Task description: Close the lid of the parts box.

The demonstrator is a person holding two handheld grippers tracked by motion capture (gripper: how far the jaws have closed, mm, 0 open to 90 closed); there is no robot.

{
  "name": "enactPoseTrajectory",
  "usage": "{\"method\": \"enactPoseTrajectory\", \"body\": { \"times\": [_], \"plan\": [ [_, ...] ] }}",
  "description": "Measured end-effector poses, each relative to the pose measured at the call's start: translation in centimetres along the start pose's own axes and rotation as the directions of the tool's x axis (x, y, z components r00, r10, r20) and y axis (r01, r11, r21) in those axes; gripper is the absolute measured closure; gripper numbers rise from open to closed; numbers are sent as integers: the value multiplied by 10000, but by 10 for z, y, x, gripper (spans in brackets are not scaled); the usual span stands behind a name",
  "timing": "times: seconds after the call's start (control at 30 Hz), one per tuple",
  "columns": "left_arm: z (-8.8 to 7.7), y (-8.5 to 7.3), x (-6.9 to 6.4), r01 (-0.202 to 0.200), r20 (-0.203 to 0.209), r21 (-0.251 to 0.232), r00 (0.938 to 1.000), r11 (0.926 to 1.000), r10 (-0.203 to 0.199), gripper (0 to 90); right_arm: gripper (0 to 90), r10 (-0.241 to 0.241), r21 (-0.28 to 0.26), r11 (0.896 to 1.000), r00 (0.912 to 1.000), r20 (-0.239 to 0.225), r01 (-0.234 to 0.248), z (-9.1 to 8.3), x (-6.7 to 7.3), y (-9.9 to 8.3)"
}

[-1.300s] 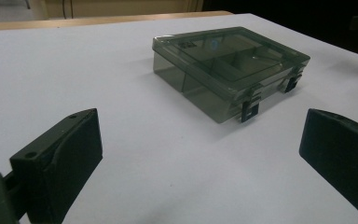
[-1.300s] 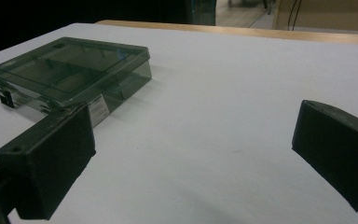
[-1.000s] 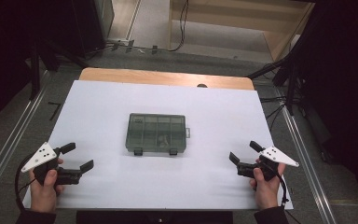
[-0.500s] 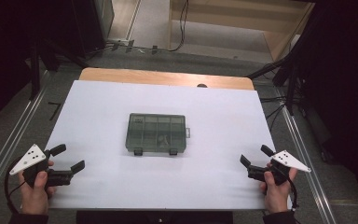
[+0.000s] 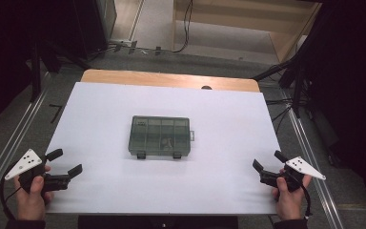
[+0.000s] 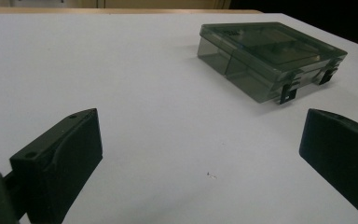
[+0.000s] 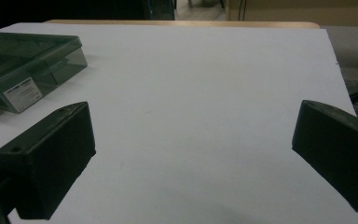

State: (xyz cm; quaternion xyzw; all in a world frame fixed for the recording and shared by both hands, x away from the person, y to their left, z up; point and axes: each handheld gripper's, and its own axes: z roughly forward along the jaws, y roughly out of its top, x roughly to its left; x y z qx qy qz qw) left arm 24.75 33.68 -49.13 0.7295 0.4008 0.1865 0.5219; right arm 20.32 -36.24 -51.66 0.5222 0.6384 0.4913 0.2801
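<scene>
1. Black jaws of the left hand-held gripper [image 5: 66,162] and the right hand-held gripper [image 5: 267,164] stand spread, empty, at the table's [image 5: 100,105] near corners.
2. Judged step: the approach has not begun; next, both must reach inward.
3. Mid-table lies the smoky translucent compartment box [image 5: 160,136], lid closed, two latches facing the person.

Looking forward and down from high above the near edge of the white-topped wooden table [image 5: 124,105], with the smoky translucent plastic compartment box [image 5: 160,136] mid-frame. Riding low and close over the tabletop [image 6: 121,70] near that box [image 6: 270,58] from its front-left, facing it across open black jaws. Likewise from its right [image 7: 25,63], box shared by all three.
</scene>
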Motion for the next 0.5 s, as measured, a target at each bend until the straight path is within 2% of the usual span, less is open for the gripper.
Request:
{"method": "enactPoseTrajectory", "body": {
  "times": [0.23,0.5],
  "plan": [
    [6,-1,-2,-126,-225,222,9997,9997,131,0,0,-263,84,9996,9996,56,262,7,6,-1],
    [8,-2,-2,-41,-320,291,9995,9996,50,0,0,-158,53,9999,9998,90,158,7,5,-1]
  ]
}}
